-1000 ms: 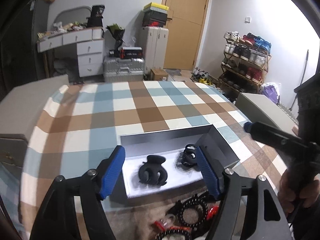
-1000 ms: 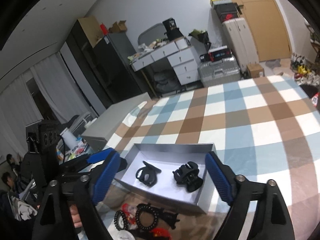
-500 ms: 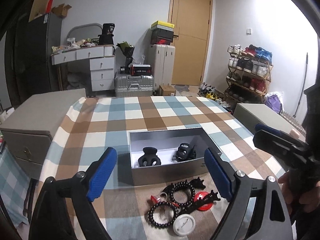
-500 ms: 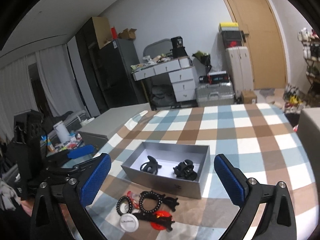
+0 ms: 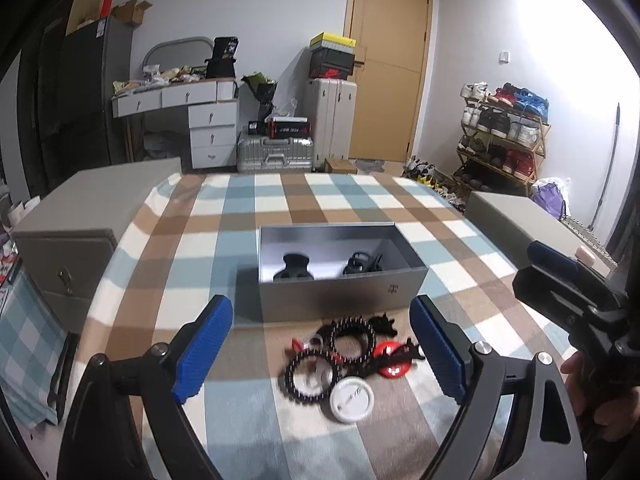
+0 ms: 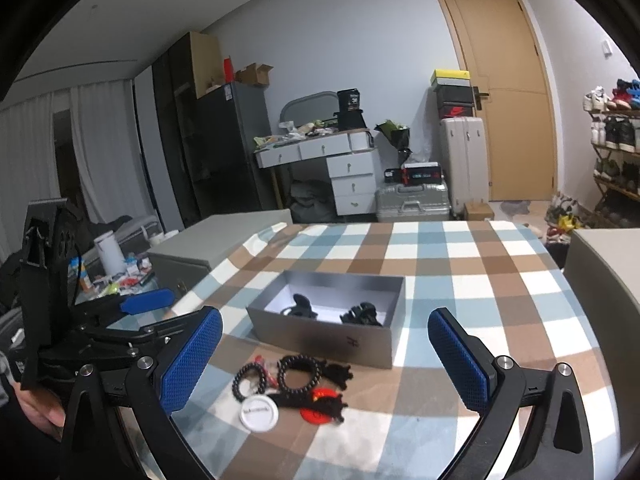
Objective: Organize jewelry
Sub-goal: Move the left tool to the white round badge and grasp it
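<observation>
We find the left gripper point(image 5: 320, 354) with its jaws spread wide and nothing between the blue pads point(image 5: 202, 354); they have just been opening. The right gripper point(image 6: 326, 356) stands at its widest, likewise holding nothing, its jaws also having just opened. Both hover over a checked tablecloth point(image 5: 280, 204). A grey box point(image 5: 340, 298) sits open on the cloth, and inside it we note two black hair clips, one on the left point(image 5: 295, 267) and one on the right point(image 5: 362, 264), apart from each other. Just in front of the box, on the cloth, lies a loose heap: black beaded bracelets point(image 5: 352, 338), a red round piece point(image 5: 394, 364) and a white disc point(image 5: 352, 398), touching or overlapping one another. No pad touches any of it. In the right view the heap point(image 6: 294, 386) lies between the pads, below them. A hand point(image 5: 600, 412) grips the right gripper's handle at the frame edge.
</observation>
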A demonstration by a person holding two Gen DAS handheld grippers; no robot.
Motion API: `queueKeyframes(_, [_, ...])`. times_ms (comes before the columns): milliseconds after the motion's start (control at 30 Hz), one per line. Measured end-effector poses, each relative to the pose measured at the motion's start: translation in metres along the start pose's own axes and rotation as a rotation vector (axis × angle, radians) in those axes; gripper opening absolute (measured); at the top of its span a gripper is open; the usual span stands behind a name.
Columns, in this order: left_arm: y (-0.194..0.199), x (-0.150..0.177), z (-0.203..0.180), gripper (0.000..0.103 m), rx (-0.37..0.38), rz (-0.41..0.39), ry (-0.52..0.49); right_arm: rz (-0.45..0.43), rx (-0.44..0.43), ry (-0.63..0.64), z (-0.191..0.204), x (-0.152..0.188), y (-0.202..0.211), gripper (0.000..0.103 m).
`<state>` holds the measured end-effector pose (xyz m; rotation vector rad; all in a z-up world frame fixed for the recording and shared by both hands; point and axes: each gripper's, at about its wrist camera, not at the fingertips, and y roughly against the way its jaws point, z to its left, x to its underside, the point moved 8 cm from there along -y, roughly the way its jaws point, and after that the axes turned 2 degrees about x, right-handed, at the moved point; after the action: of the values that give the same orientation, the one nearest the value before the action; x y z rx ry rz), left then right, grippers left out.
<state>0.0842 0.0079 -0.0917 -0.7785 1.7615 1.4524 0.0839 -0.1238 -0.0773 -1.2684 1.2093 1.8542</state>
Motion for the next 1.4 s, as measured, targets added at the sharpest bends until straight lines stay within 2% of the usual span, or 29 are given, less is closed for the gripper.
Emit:
queueKeyframes(267, [-0.007,0.044,0.005,0.088,-0.027,0.098,0.035,0.048,0.05,-0.007,-0.008,0.033,0.001,0.103])
queueKeyframes(467, [-0.022,0.075,-0.002,0.088,0.017,0.216,0.059,0.087,0.055,0.01,-0.009,0.051,0.002,0.103])
queueKeyframes(800, [-0.036,0.079,-0.024,0.087,-0.025,0.263,-0.081,0.115,0.066,-0.027,-0.019,0.065,-0.001,0.103])
queueKeyframes(933, [-0.04,0.079,-0.027,0.086,-0.006,0.277,-0.093,0.117,0.071,-0.018,-0.022,0.067,0.0,0.103])
queueKeyframes(1067, [-0.048,0.082,-0.03,0.07,-0.027,0.312,-0.13,0.114,0.068,-0.031,-0.026,0.068,0.0,0.103])
queueKeyframes(1167, [-0.051,0.08,-0.031,0.068,-0.038,0.301,-0.163,0.114,0.068,-0.046,-0.029,0.07,0.0,0.103])
queueKeyframes(1233, [-0.049,0.079,-0.032,0.058,-0.046,0.298,-0.188,0.118,0.06,-0.06,-0.031,0.072,-0.001,0.103])
queueKeyframes(1267, [-0.05,0.079,-0.032,0.045,-0.042,0.301,-0.191,0.118,0.058,-0.065,-0.032,0.073,0.0,0.103])
queueKeyframes(1300, [-0.05,0.079,-0.032,0.039,-0.046,0.304,-0.197,0.117,0.059,-0.068,-0.032,0.074,0.0,0.103])
queueKeyframes(1400, [-0.05,0.079,-0.029,0.036,-0.051,0.308,-0.202,0.117,0.056,-0.077,-0.034,0.074,0.001,0.103])
